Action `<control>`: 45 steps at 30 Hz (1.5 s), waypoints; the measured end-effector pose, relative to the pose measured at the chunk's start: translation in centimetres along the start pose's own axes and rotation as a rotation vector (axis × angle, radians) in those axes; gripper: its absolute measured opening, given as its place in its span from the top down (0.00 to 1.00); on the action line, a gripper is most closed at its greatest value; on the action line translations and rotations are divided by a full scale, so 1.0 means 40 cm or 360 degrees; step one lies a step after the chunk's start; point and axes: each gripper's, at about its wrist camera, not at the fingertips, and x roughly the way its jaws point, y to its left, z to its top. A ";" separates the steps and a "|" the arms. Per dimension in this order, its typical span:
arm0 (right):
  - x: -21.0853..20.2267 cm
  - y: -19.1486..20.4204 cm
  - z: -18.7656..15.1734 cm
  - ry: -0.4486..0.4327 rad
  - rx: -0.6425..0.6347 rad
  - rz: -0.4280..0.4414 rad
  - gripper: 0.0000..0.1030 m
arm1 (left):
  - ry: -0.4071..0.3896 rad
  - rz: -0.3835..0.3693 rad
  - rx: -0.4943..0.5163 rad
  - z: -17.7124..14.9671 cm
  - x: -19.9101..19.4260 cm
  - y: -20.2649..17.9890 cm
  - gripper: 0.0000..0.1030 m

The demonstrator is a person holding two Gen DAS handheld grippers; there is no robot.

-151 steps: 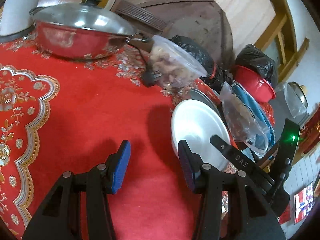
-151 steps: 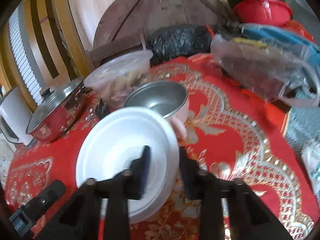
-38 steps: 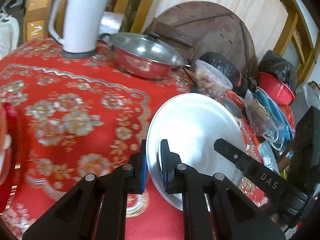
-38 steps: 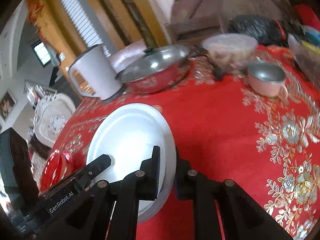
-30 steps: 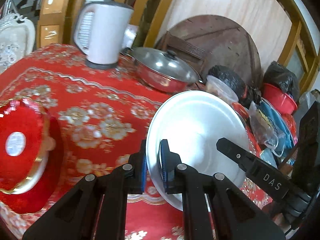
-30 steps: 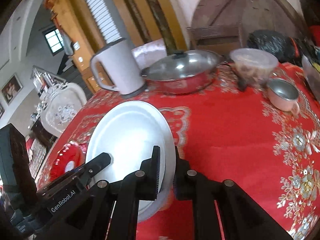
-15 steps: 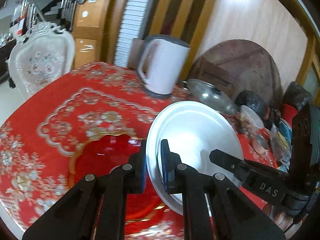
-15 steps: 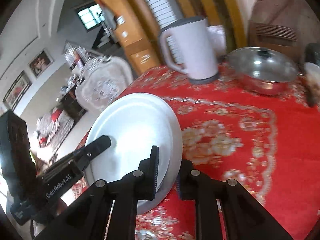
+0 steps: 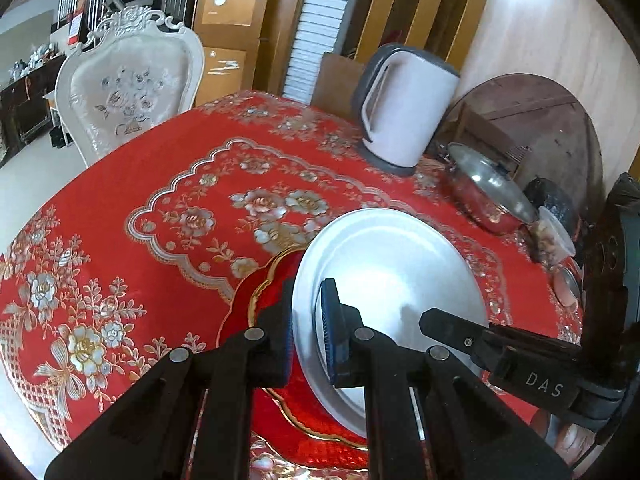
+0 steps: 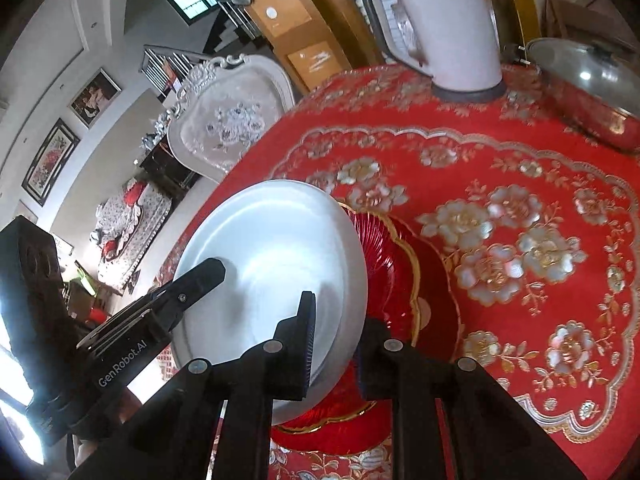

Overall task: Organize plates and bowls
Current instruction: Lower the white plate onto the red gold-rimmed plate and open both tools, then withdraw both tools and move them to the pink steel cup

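You are holding the white plate point(image 9: 384, 256) with both grippers at once. Your left gripper point(image 9: 306, 332) is clamping its jaws on the plate's left rim, one blue pad inside the dish and the other behind it. Your right gripper point(image 10: 336, 340) is clamping its jaws on the opposite rim, seen from the right wrist with the plate point(image 10: 272, 256) filling the space to its left. The plate is tilting, not lying flat, and is sitting directly over the red plate point(image 9: 264, 292) with the gold scalloped edge, which is resting on the bench point(image 9: 140, 208) under a red floral cloth. Whether the white plate's lower edge is touching the red plate point(image 10: 404, 264) you cannot tell from either view. Farther back on the bench, a white kettle point(image 9: 404, 104) is standing upright, with a lidded steel pan point(image 9: 488, 188) just beside it to the right. An ornate white chair point(image 9: 128, 88) is standing past the bench's far left edge.
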 end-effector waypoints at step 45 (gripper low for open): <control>-0.225 -0.140 0.003 -0.0469 0.0076 -0.0080 0.45 | -0.0248 0.0046 -0.0080 0.046 -0.082 -0.035 0.59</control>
